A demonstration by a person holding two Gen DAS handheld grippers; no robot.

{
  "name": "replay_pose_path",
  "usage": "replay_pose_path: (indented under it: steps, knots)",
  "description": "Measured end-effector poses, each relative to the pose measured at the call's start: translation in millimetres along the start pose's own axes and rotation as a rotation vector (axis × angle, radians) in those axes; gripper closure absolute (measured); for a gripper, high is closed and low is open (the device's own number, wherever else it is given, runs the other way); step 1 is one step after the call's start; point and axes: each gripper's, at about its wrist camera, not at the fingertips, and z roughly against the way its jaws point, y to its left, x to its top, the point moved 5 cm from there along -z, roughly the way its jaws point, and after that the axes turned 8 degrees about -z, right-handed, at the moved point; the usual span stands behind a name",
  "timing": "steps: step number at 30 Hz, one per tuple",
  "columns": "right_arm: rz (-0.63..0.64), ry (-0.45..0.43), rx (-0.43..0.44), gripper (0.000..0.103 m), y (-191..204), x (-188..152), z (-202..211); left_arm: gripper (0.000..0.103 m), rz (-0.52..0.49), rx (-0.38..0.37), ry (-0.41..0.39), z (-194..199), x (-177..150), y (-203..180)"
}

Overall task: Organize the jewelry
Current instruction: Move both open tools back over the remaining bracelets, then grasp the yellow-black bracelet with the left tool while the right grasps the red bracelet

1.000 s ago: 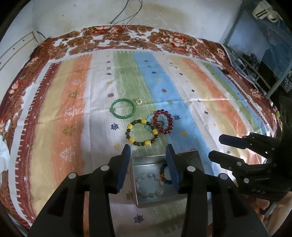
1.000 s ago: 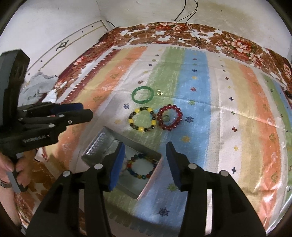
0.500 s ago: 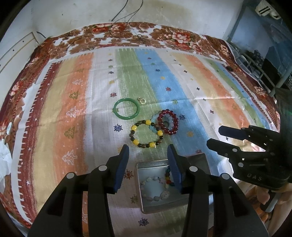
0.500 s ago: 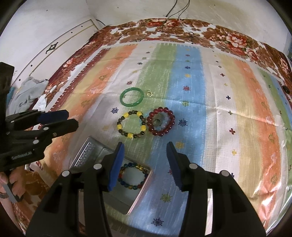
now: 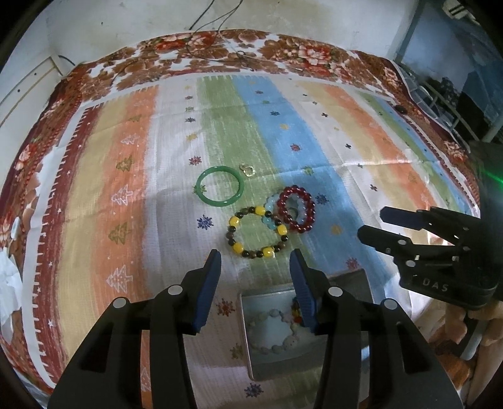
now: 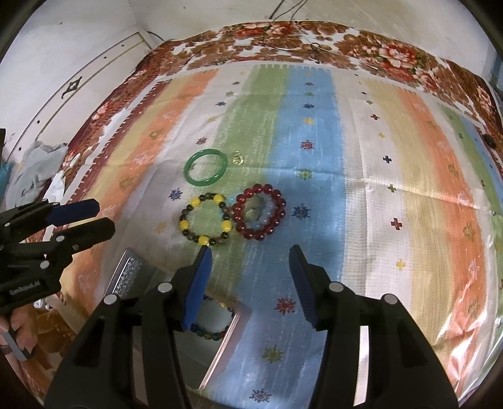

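Note:
On the striped cloth lie a green bangle, a small gold ring, a yellow-and-dark bead bracelet and a dark red bead bracelet lying over a pale blue one. A metal tin near the front edge holds a pale bead bracelet and a multicoloured one. My left gripper is open and empty, just short of the yellow bracelet. My right gripper is open and empty, just short of the red bracelet.
The tin's open lid stands up at its left side in the right wrist view. Thin cables lie at the table's far edge by the wall. A shelf rack stands off the far right corner.
Both grippers have moved forward from above the tin toward the bracelets on the cloth. Both stayed open. The jewelry has not moved.

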Motion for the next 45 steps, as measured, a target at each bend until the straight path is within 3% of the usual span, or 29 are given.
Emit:
replay_pose_path:
  steps: [29, 34, 37, 45]
  knots:
    - [-0.016, 0.096, -0.062, 0.051, -21.8, 32.2, -58.4, 0.057, -0.005, 0.033, 0.142, -66.2, 23.5, 21.9]
    - [-0.021, 0.113, -0.075, 0.051, -26.4, 36.5, -70.9, 0.058, 0.021, -0.014, 0.182, -85.4, 23.0, 24.8]
    - [-0.036, 0.136, -0.090, 0.051, -32.8, 38.6, -83.4, 0.058, 0.019, -0.004, 0.216, -98.2, 21.5, 29.1]
    - [-0.039, 0.162, -0.112, 0.051, -39.8, 39.7, -96.1, 0.058, -0.005, -0.015, 0.217, -99.4, 23.8, 28.0]
